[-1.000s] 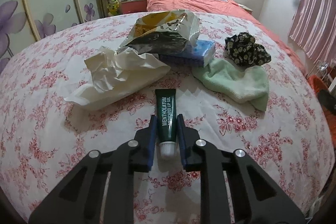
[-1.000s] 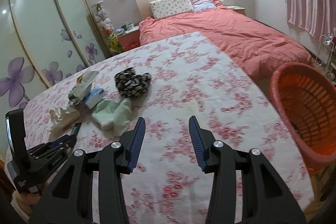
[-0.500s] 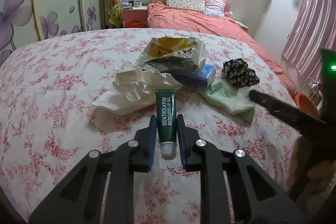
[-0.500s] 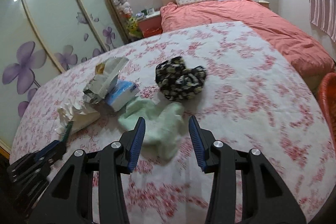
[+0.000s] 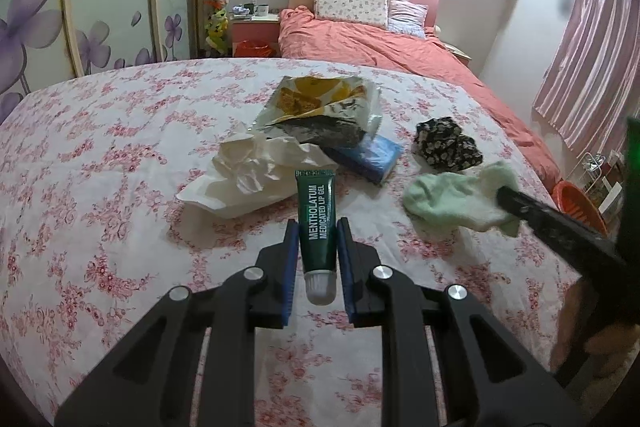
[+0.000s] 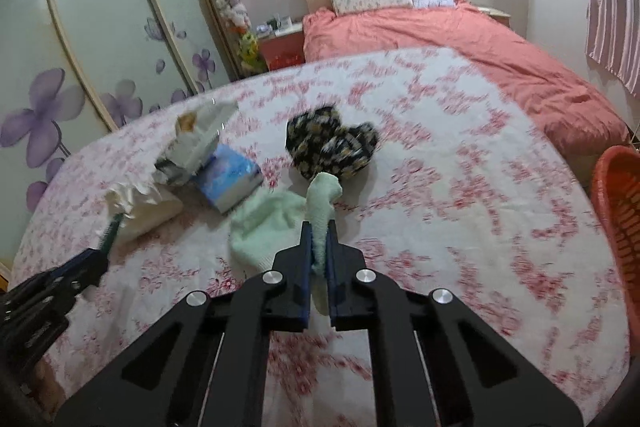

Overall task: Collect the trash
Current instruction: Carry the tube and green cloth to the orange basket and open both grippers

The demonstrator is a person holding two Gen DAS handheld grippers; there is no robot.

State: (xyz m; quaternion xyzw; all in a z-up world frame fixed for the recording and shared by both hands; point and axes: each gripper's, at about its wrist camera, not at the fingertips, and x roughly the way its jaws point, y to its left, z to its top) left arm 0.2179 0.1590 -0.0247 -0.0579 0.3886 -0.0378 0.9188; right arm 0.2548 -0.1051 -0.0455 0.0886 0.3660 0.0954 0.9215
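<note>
My left gripper [image 5: 318, 233] is shut on a dark green lip gel tube [image 5: 316, 213], held above the floral bedspread [image 5: 100, 195]. My right gripper [image 6: 319, 239] is shut on a pale green cloth [image 6: 320, 203], whose rest [image 6: 264, 227] lies on the bedspread; the cloth also shows in the left wrist view [image 5: 452, 201]. Crumpled white paper [image 5: 248, 175], a foil snack bag [image 5: 320, 107], a blue tissue pack [image 5: 368, 155] and a dark flowered cloth [image 5: 446, 143] lie in a cluster ahead. The left gripper shows at the left in the right wrist view [image 6: 92, 263].
An orange basket [image 6: 620, 203] stands off the bedspread's right edge, also seen in the left wrist view [image 5: 576, 203]. A bed with a coral cover [image 5: 380, 47] lies beyond. Wardrobe doors with purple flowers [image 5: 100, 7] line the left side.
My right gripper swung left from the basket side, came down on the pale green cloth and shut on it. My left gripper has lifted the tube off the bedspread.
</note>
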